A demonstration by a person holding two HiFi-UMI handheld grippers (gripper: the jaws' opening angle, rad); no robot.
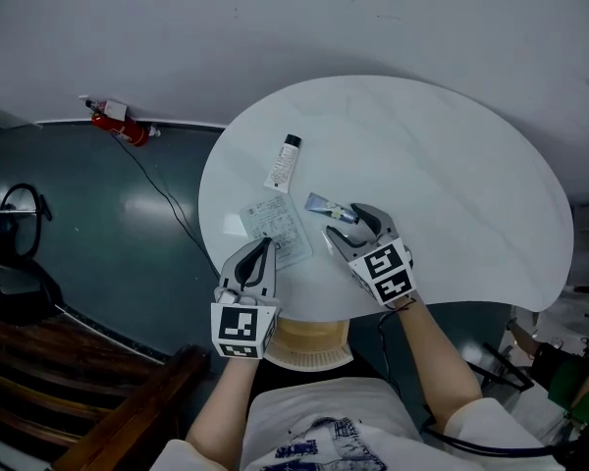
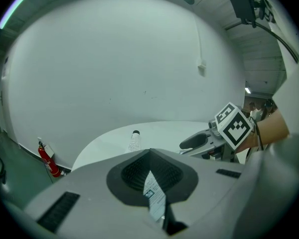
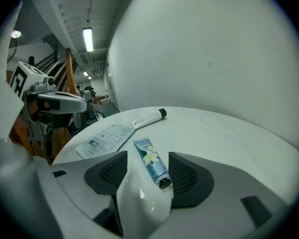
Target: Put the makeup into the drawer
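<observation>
On the round white table lie a white tube with a black cap and a blue flowered tube. My right gripper is open and low over the table. In the right gripper view the blue tube lies between the pads, cap end nearest the camera, with neither pad touching it. My left gripper is shut on the near edge of a printed paper sheet. In the left gripper view the sheet shows edge-on between the jaws.
The table's near edge runs just in front of both grippers, with a tan round thing below it. A red fire extinguisher and a cable lie on the dark floor at left. Dark wooden steps stand at lower left.
</observation>
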